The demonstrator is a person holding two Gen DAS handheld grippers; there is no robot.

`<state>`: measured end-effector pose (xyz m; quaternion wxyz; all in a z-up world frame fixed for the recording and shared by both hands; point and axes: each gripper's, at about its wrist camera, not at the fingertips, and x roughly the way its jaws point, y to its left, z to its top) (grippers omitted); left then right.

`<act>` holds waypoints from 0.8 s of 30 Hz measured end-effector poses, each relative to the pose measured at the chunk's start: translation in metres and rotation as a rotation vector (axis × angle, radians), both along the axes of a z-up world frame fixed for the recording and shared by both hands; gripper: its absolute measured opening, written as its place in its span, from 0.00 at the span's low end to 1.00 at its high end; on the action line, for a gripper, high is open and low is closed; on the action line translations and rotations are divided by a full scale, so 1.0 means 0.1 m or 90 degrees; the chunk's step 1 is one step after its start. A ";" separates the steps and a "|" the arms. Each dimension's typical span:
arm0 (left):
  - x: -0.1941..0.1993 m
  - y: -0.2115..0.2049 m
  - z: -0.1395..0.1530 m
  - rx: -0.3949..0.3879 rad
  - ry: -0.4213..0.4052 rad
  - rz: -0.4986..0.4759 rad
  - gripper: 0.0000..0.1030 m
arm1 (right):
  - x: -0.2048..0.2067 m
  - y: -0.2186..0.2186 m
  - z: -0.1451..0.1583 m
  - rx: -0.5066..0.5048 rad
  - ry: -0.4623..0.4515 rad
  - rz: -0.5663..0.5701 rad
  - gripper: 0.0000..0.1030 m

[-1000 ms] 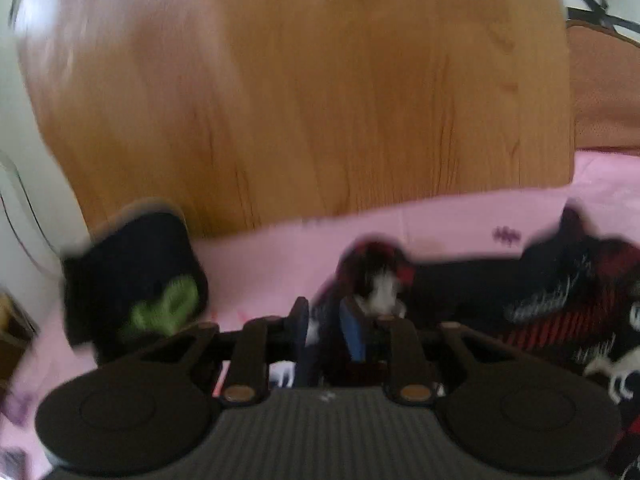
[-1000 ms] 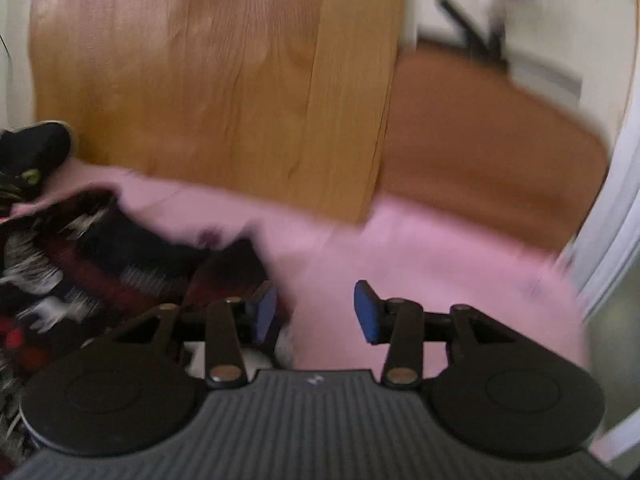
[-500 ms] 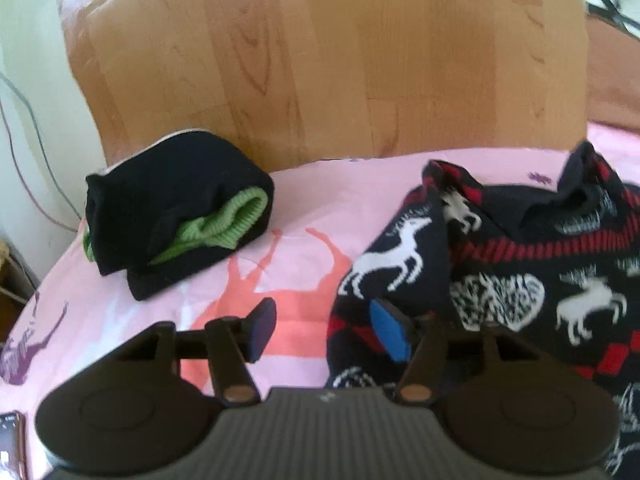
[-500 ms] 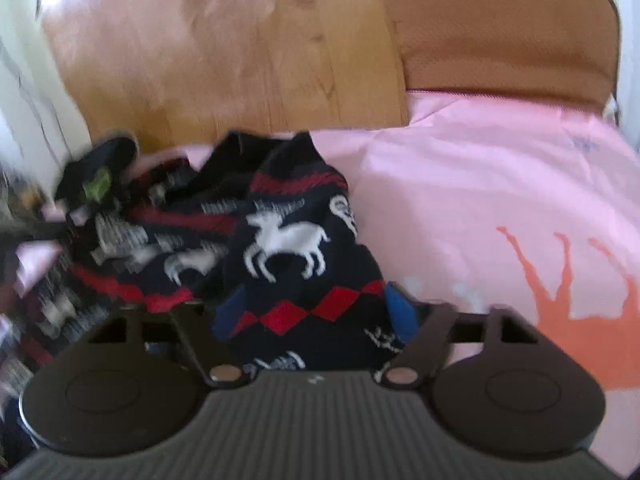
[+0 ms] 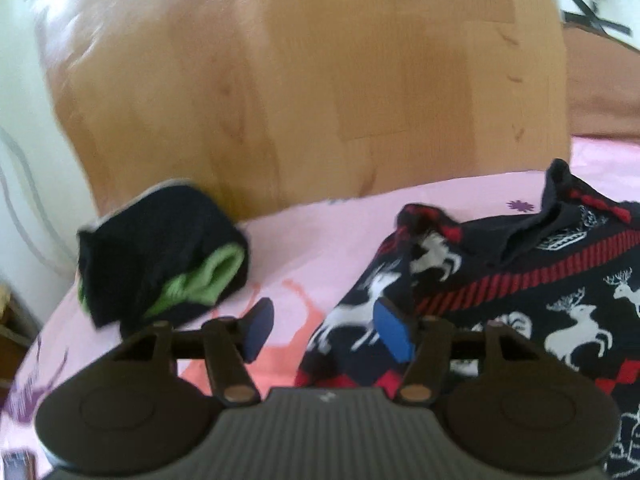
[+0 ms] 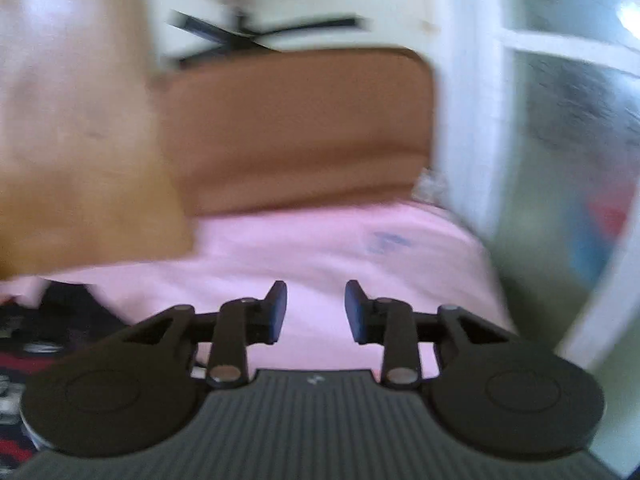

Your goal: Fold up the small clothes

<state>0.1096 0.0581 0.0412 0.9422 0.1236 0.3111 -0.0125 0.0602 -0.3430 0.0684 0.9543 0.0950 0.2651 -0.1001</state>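
Reindeer sweater (image 5: pixel 500 300) lies crumpled on pink bedsheet (image 5: pixel 312 232), right of folded black-green garment (image 5: pixel 168 256). Left tool (image 5: pixel 326 330) spread, empty, right pad over sweater's left edge. Right tool (image 6: pixel 316 310) spread, empty, sweater at its near left; left is nearer.

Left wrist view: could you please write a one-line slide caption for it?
Open left hand-held gripper hovers between a folded black-and-green garment and an unfolded reindeer sweater on a pink sheet.
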 end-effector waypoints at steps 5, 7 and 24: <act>0.34 -0.36 -0.08 0.048 0.009 -0.012 0.55 | 0.34 0.86 -0.05 -0.013 0.031 0.208 0.63; 0.50 -0.44 -0.16 0.060 0.026 -0.005 0.55 | 0.47 1.17 -0.15 -0.046 0.061 0.271 0.71; 1.35 -0.27 -0.46 0.057 0.092 0.122 0.18 | 1.40 0.50 -0.62 -0.092 0.117 0.065 0.58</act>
